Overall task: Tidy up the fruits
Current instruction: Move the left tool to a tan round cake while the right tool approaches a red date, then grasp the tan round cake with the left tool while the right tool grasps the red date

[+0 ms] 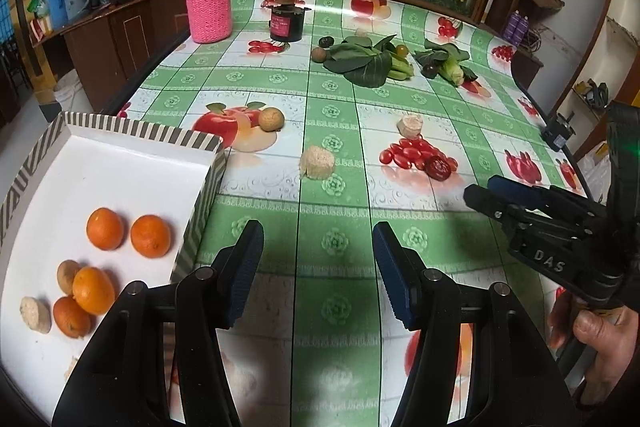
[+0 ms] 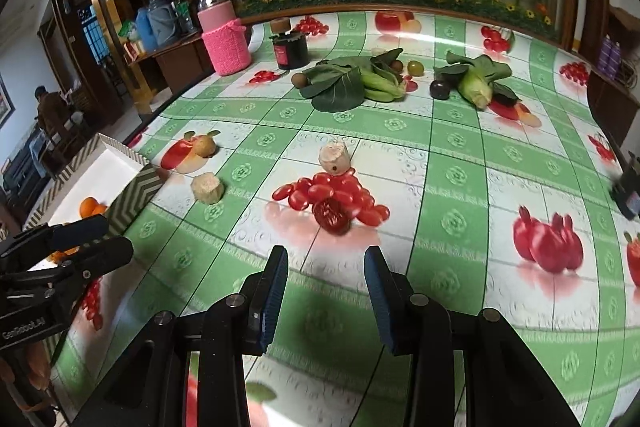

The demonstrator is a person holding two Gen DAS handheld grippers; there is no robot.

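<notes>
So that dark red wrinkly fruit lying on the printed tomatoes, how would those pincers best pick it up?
Judging by its pose, from above. The dark red fruit is small, roundish and lies free on the tablecloth, so one finger would drop on each side of its middle. The right gripper, open and empty, sits just short of it.
</notes>
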